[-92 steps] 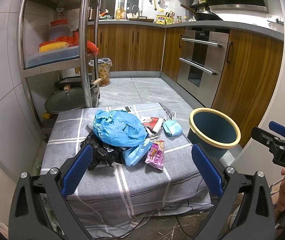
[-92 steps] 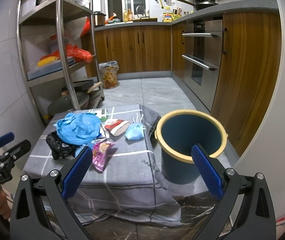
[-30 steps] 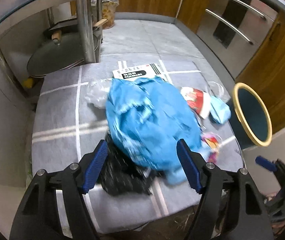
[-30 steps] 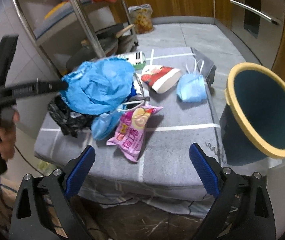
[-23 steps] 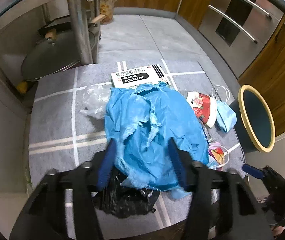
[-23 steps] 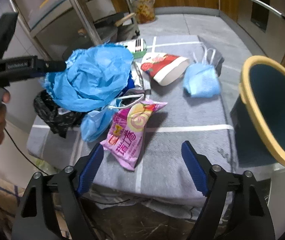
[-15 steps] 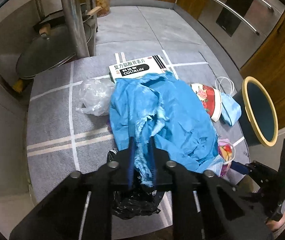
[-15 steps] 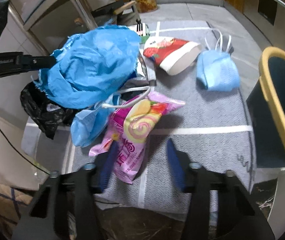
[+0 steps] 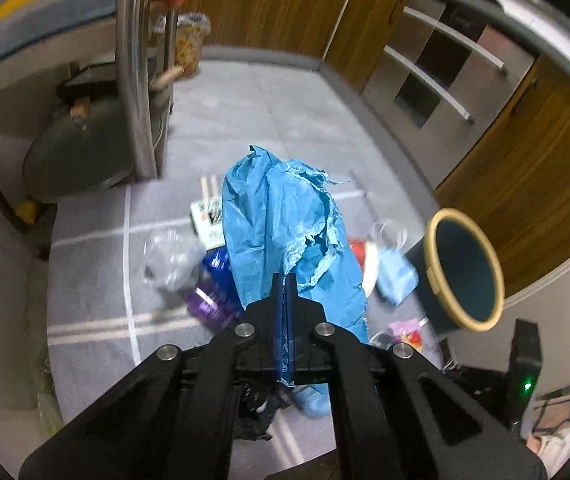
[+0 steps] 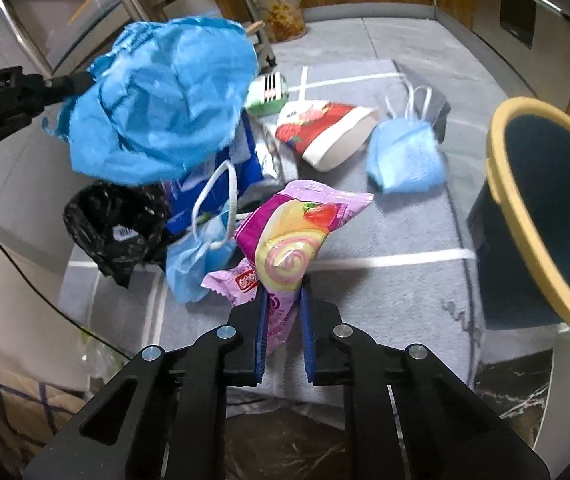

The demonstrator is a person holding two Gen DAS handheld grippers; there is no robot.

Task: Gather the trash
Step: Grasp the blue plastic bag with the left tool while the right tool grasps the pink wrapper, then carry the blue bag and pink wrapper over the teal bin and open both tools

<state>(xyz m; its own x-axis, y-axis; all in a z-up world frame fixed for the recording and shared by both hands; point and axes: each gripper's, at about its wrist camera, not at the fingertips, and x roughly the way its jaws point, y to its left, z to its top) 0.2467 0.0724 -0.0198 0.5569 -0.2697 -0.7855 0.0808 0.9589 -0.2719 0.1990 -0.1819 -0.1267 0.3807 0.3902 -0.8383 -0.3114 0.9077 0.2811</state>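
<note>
Blue crumpled sheet fills the centre of the left wrist view. Left claw: jaws pressed together on the sheet's lower edge; sheet hangs in front of the claw, over the pile. Counter carries a grey checked cloth. Under and beside the sheet: clear plastic wad to the left, purple packet, white box partly hidden behind the sheet, blue mask to the right near the counter edge. Bin, blue with yellow rim, stands just beside the counter on the right, tilted mouth toward the camera. Steel rack post at the far left corner. Image blurred in places.

Right wrist view. Right claw: jaws nearly together, clamped on the lower end of the pink wrapper; the wrapper's upper part stands up from the claw over the counter. Left claw enters from the left, gripping the sheet, which is off the counter and above the pile. Below it: black bag, blue-white packet, a second mask with white loop. Further back: red-white pouch, then the blue mask. Bin at right, just beside the counter edge.
</note>
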